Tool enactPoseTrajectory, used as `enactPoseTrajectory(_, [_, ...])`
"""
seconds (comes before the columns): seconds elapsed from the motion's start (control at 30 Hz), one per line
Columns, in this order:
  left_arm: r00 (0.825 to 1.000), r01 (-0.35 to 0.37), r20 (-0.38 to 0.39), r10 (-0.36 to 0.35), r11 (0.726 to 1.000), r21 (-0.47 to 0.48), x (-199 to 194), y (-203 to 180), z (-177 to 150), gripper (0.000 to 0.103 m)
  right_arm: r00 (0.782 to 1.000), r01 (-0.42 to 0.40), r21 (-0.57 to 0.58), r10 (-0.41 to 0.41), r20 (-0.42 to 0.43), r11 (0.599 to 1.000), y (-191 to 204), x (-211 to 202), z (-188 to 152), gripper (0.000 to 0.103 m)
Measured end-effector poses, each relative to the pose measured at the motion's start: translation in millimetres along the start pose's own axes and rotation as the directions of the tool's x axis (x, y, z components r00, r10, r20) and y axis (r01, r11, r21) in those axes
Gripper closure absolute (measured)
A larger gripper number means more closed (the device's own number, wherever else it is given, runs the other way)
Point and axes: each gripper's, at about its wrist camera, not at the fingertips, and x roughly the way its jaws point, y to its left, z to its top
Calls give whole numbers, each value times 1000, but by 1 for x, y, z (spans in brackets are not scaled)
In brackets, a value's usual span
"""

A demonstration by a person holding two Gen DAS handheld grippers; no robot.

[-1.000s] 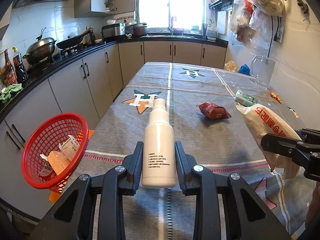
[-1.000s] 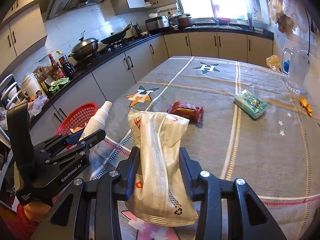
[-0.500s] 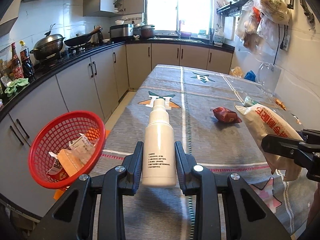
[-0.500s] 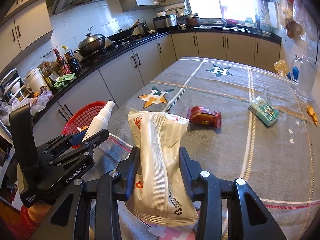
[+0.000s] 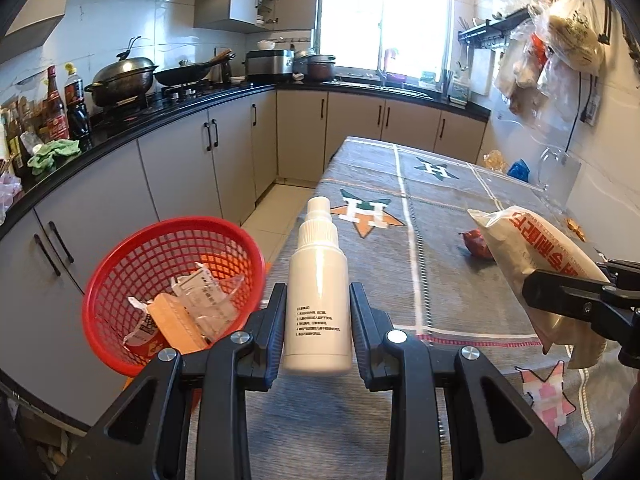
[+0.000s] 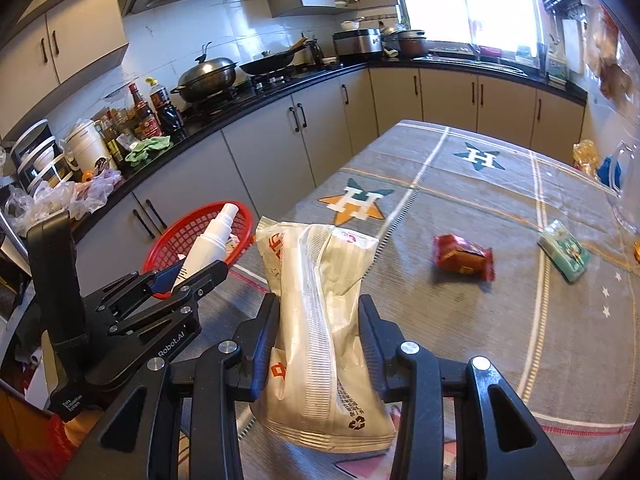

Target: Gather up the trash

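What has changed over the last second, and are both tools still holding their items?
Both tools swung left toward the red basket, which now sits closer and larger in the left wrist view. The left tool still clamps the white spray bottle; the right tool still clamps the snack bag. Nothing was released. The red wrapper and green packet remain on the table.

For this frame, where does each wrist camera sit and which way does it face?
Left wrist: behind the left gripper, facing along the table; it holds a white spray bottle, red basket at left.
Right wrist: behind the right gripper clamping a snack bag; left gripper visible at left.
Shared: bottle, basket, bag, red wrapper.
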Motion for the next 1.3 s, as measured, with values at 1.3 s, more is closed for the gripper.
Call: enactPoseTrajectory(1.3, [991, -135, -41, 130, 974, -183, 21, 126, -1, 74, 975, -180, -32, 174, -138, 983, 94, 108, 63, 60])
